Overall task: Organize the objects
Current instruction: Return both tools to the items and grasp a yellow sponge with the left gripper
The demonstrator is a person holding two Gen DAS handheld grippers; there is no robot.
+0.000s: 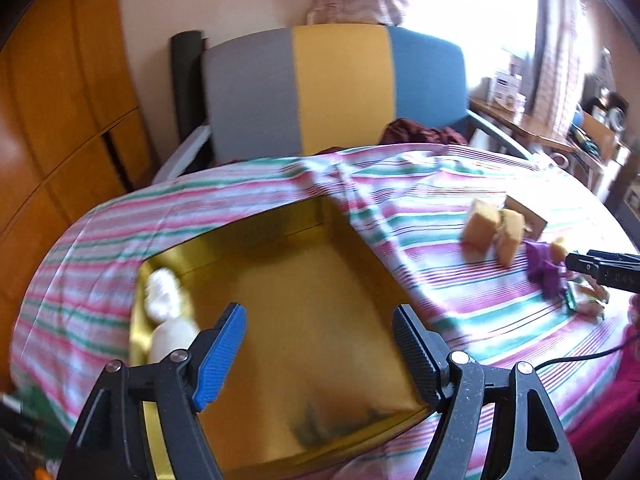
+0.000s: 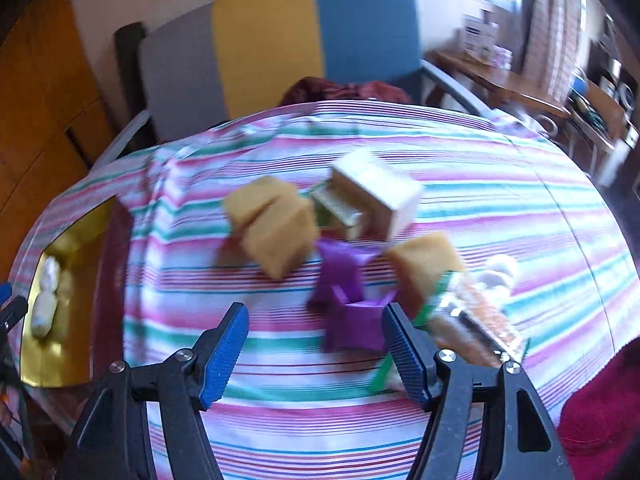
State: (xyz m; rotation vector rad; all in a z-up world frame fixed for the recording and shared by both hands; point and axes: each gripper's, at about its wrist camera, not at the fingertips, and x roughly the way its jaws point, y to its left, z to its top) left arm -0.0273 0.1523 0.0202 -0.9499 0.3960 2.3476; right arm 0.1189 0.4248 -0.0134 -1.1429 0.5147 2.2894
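Both grippers, left gripper (image 1: pixel 320 344) over the gold tray (image 1: pixel 256 224) and right gripper (image 2: pixel 316 344) near the purple paper toy (image 2: pixel 348 320), stand wide and empty; closing amid crowded sponge blocks (image 2: pixel 276 228) risks knocking neighbours aside.

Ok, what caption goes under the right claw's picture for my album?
Open right claw over a striped tablecloth, near purple paper stars, yellow sponges and a small wooden box.

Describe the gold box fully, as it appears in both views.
The gold box is a shallow, open, square tray with low shiny walls and a matte yellow floor, looking like foil-faced card. It rests flat on the striped cloth. Inside, against its left wall, lies one white figure. The open left tongs hover over it without touching.
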